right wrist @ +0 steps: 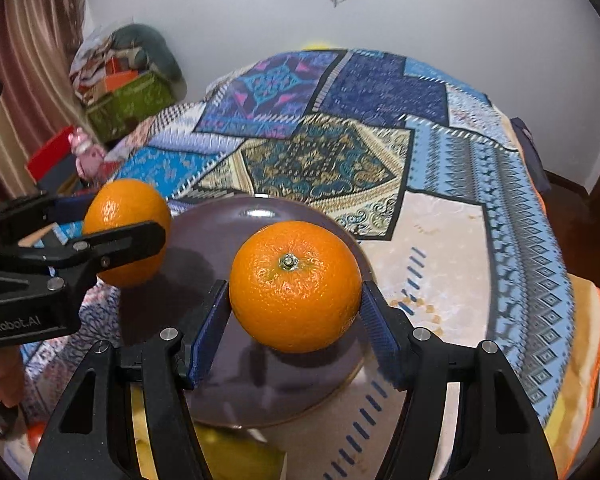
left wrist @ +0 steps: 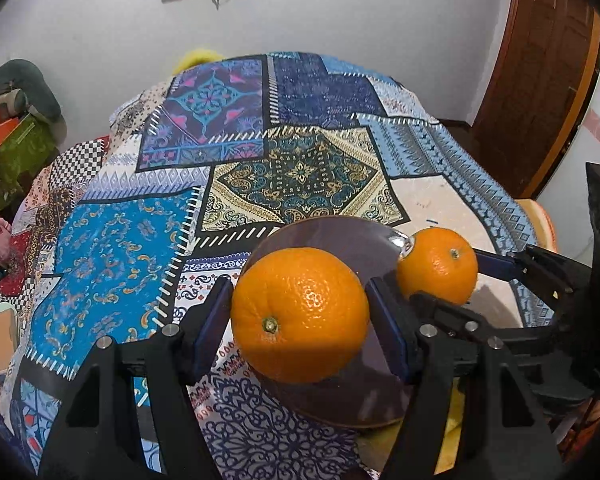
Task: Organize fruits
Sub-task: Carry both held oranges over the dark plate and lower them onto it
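I have one orange clamped in my left gripper and another orange clamped in my right gripper, both held just above the dark plate. Neither is set down yet; placing them remains.

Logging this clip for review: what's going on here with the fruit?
A person holds a gripper in each hand, and each is shut on an orange. The left gripper holds one orange, the right gripper holds the other orange. Both hang over a dark plate on the patterned cloth, neither released.
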A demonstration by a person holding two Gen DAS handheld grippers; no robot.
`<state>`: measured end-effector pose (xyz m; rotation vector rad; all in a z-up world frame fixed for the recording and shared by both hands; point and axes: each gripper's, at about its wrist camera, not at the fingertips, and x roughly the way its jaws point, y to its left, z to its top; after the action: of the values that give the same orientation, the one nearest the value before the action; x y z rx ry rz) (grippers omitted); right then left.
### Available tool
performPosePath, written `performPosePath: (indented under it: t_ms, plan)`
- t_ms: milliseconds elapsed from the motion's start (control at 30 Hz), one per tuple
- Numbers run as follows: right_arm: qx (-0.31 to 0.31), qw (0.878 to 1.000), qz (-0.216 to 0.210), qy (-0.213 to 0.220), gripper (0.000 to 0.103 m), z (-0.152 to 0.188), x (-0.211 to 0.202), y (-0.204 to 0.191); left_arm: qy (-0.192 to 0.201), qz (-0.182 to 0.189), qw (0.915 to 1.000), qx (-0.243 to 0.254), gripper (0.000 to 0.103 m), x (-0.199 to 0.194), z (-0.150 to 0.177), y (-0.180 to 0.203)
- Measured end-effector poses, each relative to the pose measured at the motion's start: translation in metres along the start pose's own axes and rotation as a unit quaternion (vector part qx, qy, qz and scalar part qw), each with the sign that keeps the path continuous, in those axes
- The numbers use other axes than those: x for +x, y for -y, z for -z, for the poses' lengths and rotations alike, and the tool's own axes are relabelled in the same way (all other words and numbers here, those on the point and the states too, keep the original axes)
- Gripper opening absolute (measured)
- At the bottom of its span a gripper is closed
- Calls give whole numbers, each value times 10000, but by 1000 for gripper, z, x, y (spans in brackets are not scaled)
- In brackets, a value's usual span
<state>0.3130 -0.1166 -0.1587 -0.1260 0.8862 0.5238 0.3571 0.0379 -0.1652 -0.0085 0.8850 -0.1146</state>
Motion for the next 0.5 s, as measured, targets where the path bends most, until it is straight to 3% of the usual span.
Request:
performPosePath:
  t_ms: [500]
  plan:
    - [-316, 9986, -199, -369, 62, -1, 25, -5, -485, 219, 9985, 135, 67, 38, 4, 11]
